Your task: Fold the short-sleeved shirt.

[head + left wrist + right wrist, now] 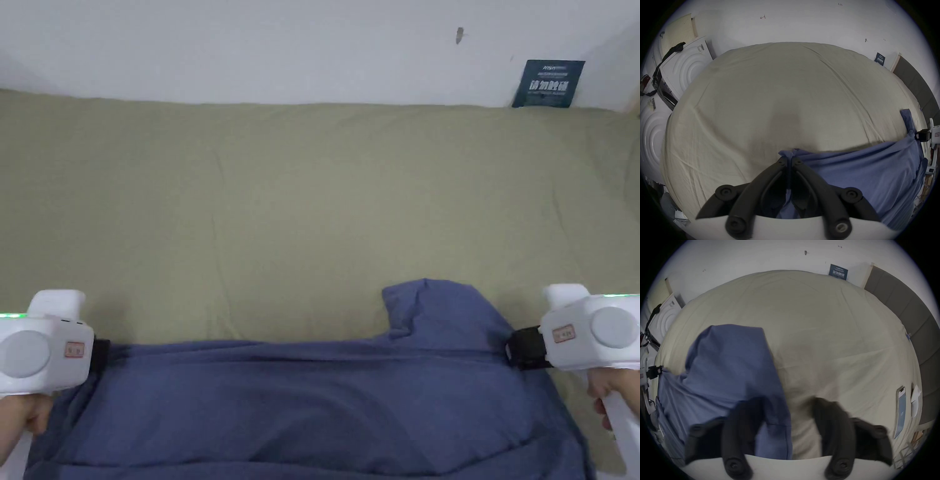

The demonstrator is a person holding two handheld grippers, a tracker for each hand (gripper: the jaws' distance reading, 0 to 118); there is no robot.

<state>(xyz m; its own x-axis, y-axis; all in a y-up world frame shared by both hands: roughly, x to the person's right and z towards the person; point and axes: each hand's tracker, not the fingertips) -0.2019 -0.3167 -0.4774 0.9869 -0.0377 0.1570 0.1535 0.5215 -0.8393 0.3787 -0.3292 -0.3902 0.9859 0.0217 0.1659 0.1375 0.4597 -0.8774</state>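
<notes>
While the blue short-sleeved shirt lies spread across the near edge of the bed sheet, you have it by only one corner. Your left gripper has its jaws together, pinching a small bunch of cloth at the shirt's left end. Your right gripper sits at the shirt's right end with its jaws apart; the fabric drapes over one jaw but nothing presses on it from both sides. One sleeve pokes up toward the far side of the sheet, just beside the right gripper. Judging by the soft ripples and sag, this is thin, light, limp cloth: it will droop and slide rather than hold a shape. Take hold at a seam or hem edge, gathering enough layers, so it does not slip free.
</notes>
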